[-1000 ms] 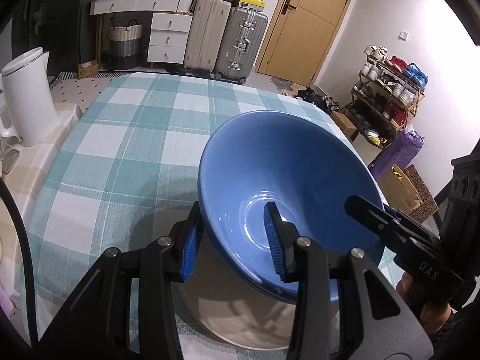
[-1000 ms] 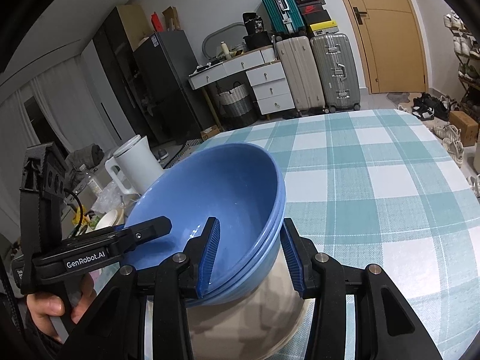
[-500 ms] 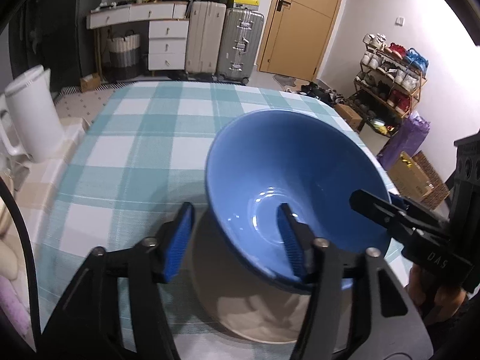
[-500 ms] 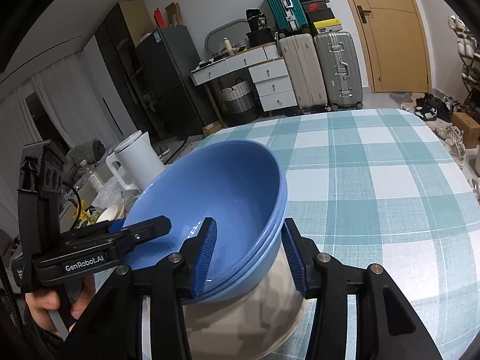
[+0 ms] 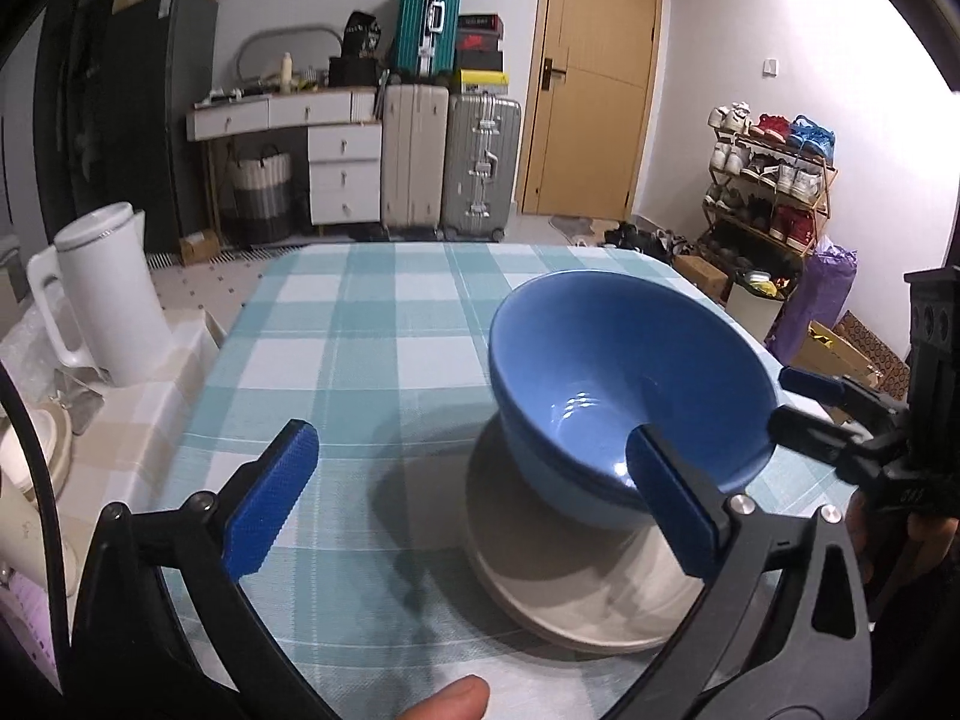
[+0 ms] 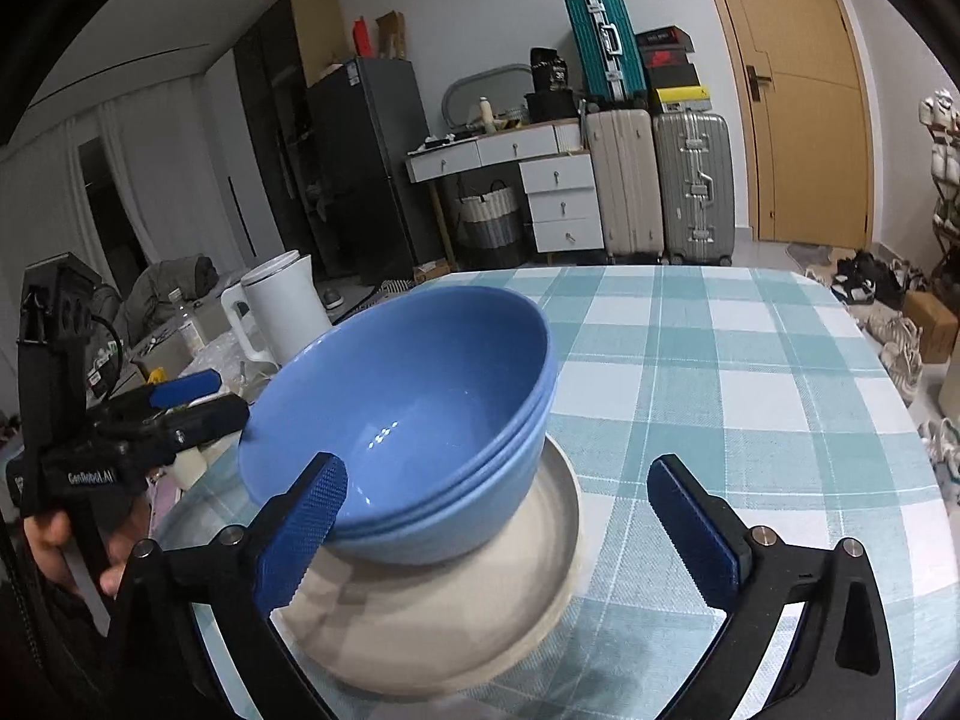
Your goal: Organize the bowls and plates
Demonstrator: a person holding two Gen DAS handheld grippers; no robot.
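Two stacked blue bowls (image 6: 414,420) on beige plate (image 6: 540,576), white kettle (image 5: 111,294) nearby

Blue bowls (image 6: 414,414) stacked on a beige plate (image 6: 540,570), teal and white checked tablecloth (image 5: 372,324), black grippers with blue pads (image 5: 270,498), white kettle (image 5: 108,294), teal suitcase (image 5: 429,18), tan door (image 5: 591,90)

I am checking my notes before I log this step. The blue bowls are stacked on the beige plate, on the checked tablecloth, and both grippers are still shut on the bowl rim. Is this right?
Not quite. Both grippers are open and hold nothing: each wrist view shows the left gripper and the right gripper with jaws spread wide, clear of the rim. The blue bowls do sit stacked on the beige plate on the checked tablecloth.
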